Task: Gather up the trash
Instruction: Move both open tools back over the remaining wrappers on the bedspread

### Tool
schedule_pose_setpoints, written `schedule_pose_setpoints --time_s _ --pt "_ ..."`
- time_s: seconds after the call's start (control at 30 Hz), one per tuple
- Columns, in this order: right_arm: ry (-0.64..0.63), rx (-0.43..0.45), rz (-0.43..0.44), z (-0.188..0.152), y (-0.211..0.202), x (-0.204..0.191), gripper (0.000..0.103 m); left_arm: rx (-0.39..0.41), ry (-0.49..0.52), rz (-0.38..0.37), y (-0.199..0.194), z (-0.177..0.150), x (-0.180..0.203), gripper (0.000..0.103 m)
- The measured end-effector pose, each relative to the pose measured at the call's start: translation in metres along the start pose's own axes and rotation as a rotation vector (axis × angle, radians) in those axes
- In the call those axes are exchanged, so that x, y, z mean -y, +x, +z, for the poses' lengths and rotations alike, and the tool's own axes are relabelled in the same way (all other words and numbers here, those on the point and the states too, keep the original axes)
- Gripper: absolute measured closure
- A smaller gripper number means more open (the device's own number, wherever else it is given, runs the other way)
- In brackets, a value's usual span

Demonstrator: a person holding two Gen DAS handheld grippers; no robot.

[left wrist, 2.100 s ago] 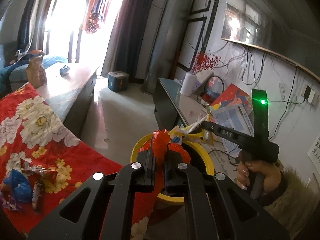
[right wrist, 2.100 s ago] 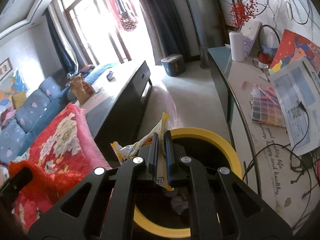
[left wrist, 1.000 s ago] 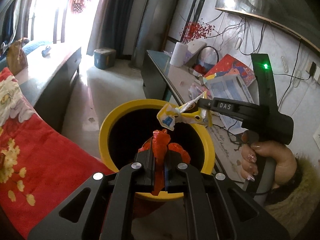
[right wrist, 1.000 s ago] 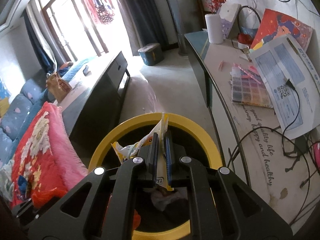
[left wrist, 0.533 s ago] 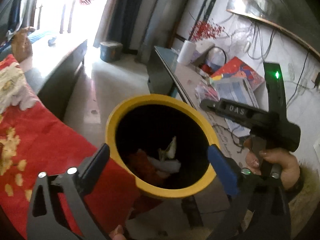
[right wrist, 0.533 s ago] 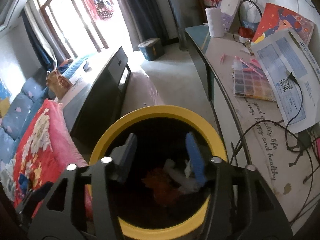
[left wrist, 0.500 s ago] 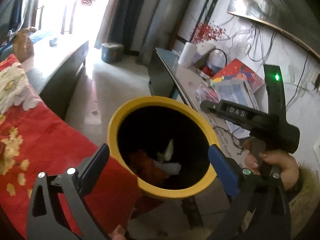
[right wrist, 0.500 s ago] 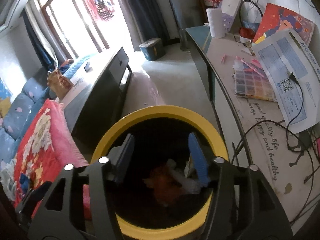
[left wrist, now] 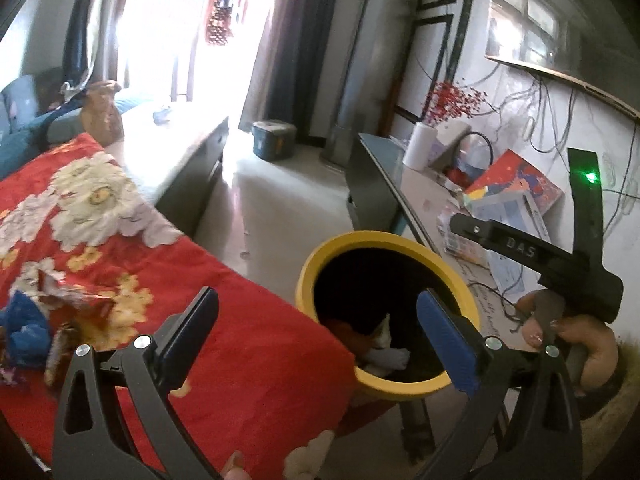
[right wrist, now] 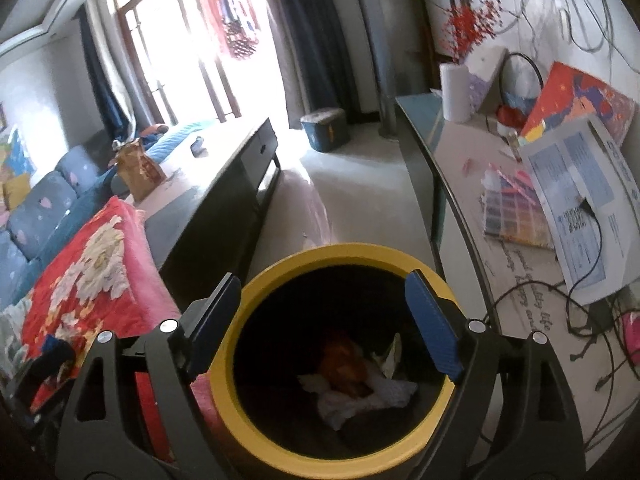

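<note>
Room: red flowered blanket [left wrist: 240, 320] beside left tool [left wrist: 316, 328].
Bin: round yellow-rimmed trash bin [right wrist: 304, 258] below right tool [right wrist: 324, 328], wrappers inside.
Tools: left released, empty; right opening, empty.
Next: fetch crumpled snack wrappers [left wrist: 44, 320] left on blanket.

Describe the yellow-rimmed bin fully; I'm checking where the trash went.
The bin is round, with a thick yellow rim and dark inside, standing upright and open on the floor beside the red floral blanket. At its bottom lie a red wrapper, white crumpled paper and a pale wrapper.

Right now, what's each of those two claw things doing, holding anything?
Left gripper: open, empty.
Right gripper: jaws opening, empty, over the bin.
</note>
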State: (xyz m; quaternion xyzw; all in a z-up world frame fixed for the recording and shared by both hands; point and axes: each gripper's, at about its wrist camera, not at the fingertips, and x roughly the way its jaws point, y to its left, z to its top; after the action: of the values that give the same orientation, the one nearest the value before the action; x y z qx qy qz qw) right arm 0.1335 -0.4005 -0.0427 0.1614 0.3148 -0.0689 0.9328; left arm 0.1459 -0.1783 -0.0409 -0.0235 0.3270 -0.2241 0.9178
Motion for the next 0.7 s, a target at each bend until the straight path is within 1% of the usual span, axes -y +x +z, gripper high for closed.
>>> schedule_pose_setpoints --time_s 0.1,0.13,0.17,0.5,0.7 --pt "-0.014 0.011 0.015 0.000 -0.005 -0.008 0.025 0.027 -0.012 0.026 -0.014 0.002 -0.009 0.007" --pt "-0.021 0.014 0.018 0.000 -0.006 -0.011 0.022 0.035 -0.012 0.034 -0.017 0.003 -0.011 0.007" --pt "-0.027 0.017 0.019 -0.001 -0.007 -0.014 0.022 0.044 -0.013 0.043 -0.020 0.003 -0.012 0.007" --pt "-0.088 0.042 0.067 -0.003 -0.020 -0.040 0.020 0.094 -0.062 0.093 -0.048 0.004 -0.038 0.007" --pt "-0.127 0.045 0.112 -0.007 -0.026 -0.058 0.019 0.120 -0.088 0.134 -0.065 0.002 -0.054 0.007"
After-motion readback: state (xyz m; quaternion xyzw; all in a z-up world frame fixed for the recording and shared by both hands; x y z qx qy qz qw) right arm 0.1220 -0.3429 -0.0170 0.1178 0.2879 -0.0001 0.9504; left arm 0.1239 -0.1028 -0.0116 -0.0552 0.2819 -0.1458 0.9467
